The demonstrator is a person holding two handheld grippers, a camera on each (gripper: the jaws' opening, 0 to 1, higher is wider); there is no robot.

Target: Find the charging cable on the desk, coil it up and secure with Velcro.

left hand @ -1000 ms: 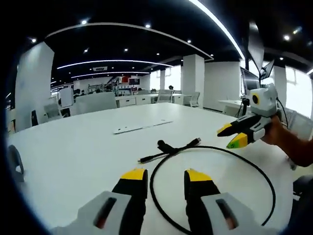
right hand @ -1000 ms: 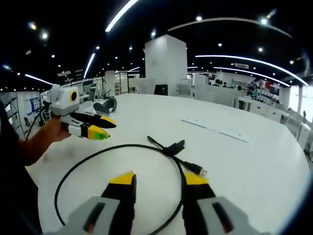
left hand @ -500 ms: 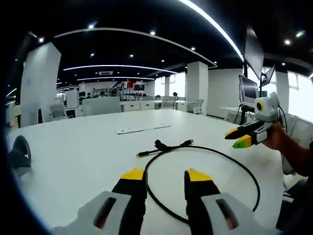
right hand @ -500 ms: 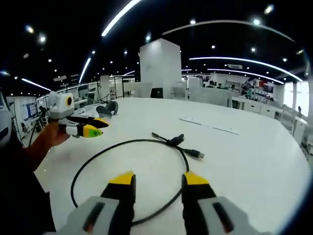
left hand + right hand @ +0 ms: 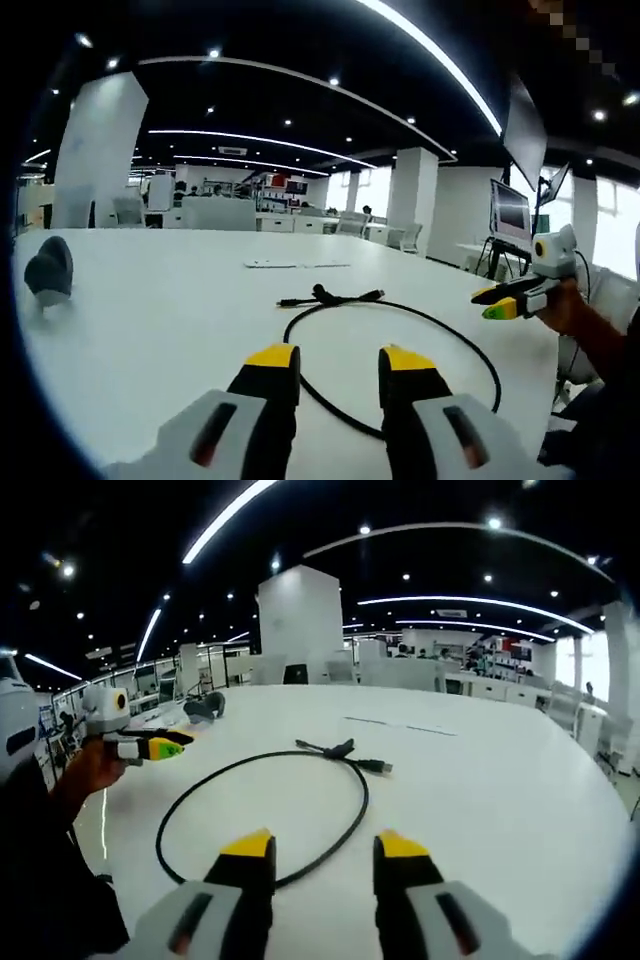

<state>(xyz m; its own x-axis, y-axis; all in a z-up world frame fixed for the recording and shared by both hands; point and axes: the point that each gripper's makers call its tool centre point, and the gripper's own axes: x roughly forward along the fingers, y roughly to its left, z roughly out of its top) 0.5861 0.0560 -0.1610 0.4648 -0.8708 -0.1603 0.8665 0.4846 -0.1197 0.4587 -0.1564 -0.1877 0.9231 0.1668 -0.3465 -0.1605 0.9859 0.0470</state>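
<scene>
1. Left gripper view puts the left gripper (image 5: 335,362) nearest, its yellow-tipped jaws parted with nothing between them, raised above the near arc of the charging cable (image 5: 470,345).
2. Right gripper view has the right gripper (image 5: 322,847) likewise spread and empty over the cable's near arc on the white desk (image 5: 500,780).
3. The cable lies as one loose loop, its two plug ends crossing at the far side where a dark Velcro strap (image 5: 341,748) sits on it.
4. Compared with a second ago, the loop looks smaller and lower in both views, and each gripper appears farther off in the other's view: both hands have pulled up and back from the cable.
5. That suggests the loop is laid out but not yet tightened or strapped; neither gripper touches it.
6. Beyond the cable, a flat white strip (image 5: 290,264) lies on the desk.
</scene>
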